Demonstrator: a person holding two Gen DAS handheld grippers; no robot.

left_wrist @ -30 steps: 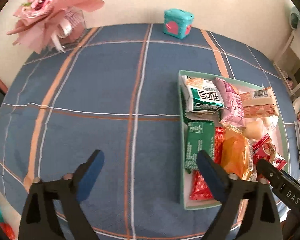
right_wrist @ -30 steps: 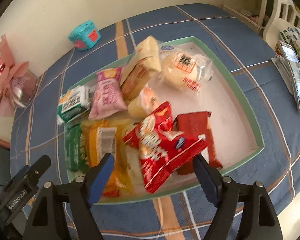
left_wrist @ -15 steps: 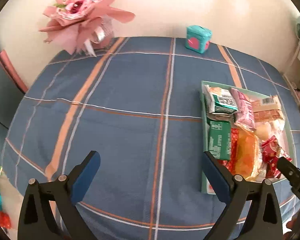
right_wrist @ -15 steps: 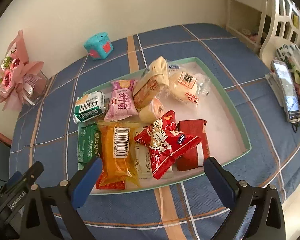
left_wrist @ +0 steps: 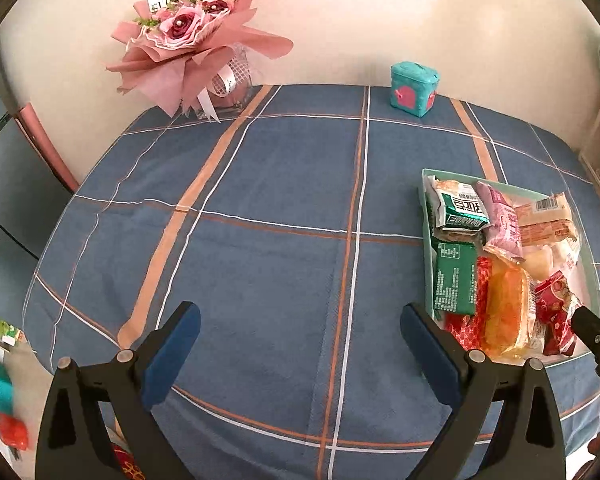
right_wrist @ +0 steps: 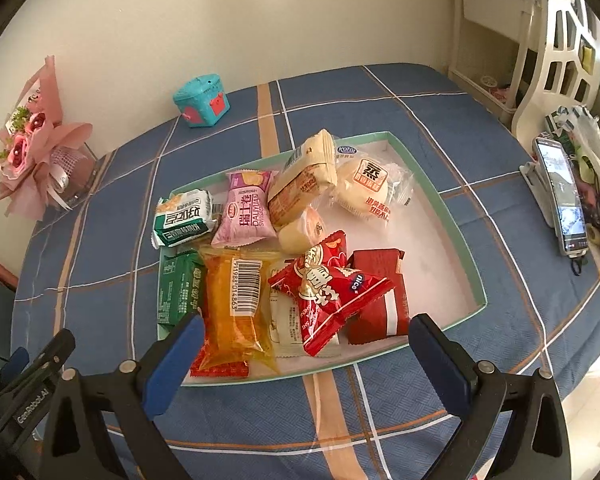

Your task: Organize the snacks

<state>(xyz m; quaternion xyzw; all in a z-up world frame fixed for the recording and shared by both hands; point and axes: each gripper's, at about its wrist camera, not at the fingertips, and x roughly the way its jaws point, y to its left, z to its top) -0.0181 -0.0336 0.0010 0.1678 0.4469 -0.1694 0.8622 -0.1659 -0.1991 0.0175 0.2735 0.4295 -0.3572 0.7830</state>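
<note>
Green-rimmed tray (right_wrist: 456, 224) heaped with snack packets (right_wrist: 324, 292) (left side fullest), both hand-held grippers (left_wrist: 300, 332) (right_wrist: 304, 340) apart

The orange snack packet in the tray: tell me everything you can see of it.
The orange snack packet is a long, clear-orange plastic wrapper, sealed and puffy, with a white barcode label near its far end. It lies flat inside the mint-rimmed tray, lengthwise toward the near rim. It overlaps a red packet beneath its near end, with the green packet on its left and a white packet on its right.
</note>
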